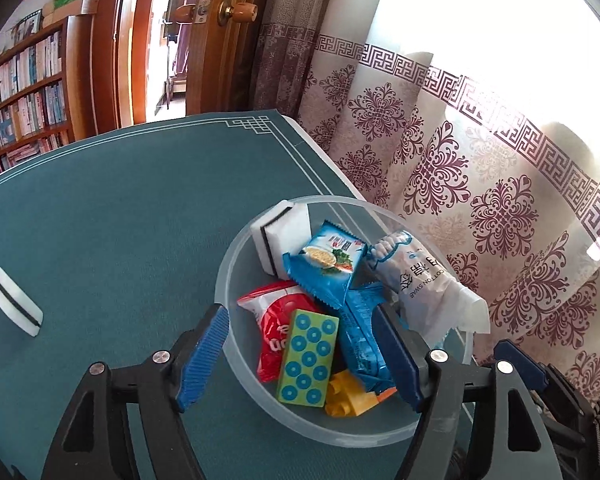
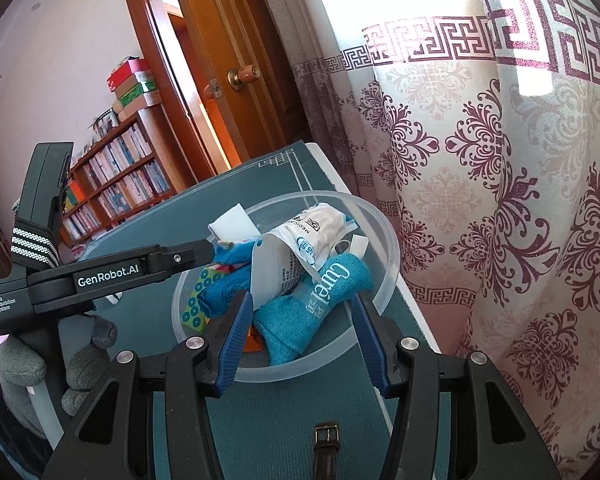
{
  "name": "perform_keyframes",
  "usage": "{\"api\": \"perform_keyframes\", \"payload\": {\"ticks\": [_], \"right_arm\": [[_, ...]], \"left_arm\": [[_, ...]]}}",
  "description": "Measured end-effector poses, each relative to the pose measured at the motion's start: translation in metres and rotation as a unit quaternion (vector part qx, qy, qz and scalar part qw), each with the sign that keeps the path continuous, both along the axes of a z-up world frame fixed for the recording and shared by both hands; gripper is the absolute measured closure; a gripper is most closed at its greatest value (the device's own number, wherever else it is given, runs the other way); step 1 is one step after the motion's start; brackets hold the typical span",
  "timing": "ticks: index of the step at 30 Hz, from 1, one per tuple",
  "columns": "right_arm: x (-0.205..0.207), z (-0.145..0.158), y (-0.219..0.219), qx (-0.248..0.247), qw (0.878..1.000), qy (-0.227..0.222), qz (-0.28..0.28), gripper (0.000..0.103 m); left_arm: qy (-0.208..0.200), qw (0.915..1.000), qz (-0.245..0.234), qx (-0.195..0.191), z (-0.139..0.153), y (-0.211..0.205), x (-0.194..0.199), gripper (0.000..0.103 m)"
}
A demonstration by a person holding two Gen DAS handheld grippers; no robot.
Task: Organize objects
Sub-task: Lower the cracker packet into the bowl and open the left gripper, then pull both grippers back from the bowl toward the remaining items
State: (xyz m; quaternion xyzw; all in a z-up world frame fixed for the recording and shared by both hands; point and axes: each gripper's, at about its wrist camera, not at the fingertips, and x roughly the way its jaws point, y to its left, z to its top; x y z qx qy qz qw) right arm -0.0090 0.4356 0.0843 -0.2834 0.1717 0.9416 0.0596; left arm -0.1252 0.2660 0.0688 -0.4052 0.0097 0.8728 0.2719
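Both hand-held grippers poised over the filled bowl (image 1: 236, 364).

Left hand-held gripper (image 1: 300, 356) tilts down over the bowl's near rim, jaws apart, nothing gripped; a green block (image 1: 308, 358) lies below. Right hand-held gripper (image 2: 300, 328) angles down, jaws apart around a teal pouch (image 2: 312, 308), contact unclear. A sponge (image 1: 15, 307) lies apart on the surface (image 1: 120, 220).

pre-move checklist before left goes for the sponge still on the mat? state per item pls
1. Left gripper jaws open, nothing between the pads: ok.
2. Green dotted block lies in the bowl, released: ok.
3. Sponge on the mat, nothing around it: ok.
4. Right gripper empty: ok; it sits at the bowl's near rim, jaws apart.
5. Bowl has room: cannot tell; the cotton swab bag already overhangs the rim.
6. Watch strap below the right gripper, not yet sorted: not ok.
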Motion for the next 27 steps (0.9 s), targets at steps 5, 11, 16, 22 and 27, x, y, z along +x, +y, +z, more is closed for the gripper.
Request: {"api": "perform_keyframes", "payload": {"ticks": [5, 11, 16, 22, 27], "right_arm": [[0.0, 0.0, -0.006, 0.003, 1.0, 0.0, 0.006, 0.05], [0.001, -0.001, -0.01, 0.004, 1.0, -0.001, 0.009, 0.05], [0.002, -0.001, -0.014, 0.006, 1.0, -0.002, 0.013, 0.05], [0.005, 0.0, -0.026, 0.009, 1.0, -0.002, 0.023, 0.05], [0.006, 0.002, -0.038, 0.01, 0.999, -0.001, 0.032, 0.049]], "left_arm": [[0.012, 0.9996, 0.012, -0.024, -0.007, -0.009, 0.008, 0.024], [0.026, 0.9981, 0.031, -0.046, -0.015, -0.021, 0.02, 0.015], [0.032, 0.9966, 0.05, -0.057, -0.019, -0.035, 0.026, 0.012], [0.044, 0.9937, 0.075, -0.072, -0.021, -0.055, 0.032, 0.008], [0.046, 0.9912, 0.094, -0.082, -0.022, -0.072, 0.034, 0.007]]}}
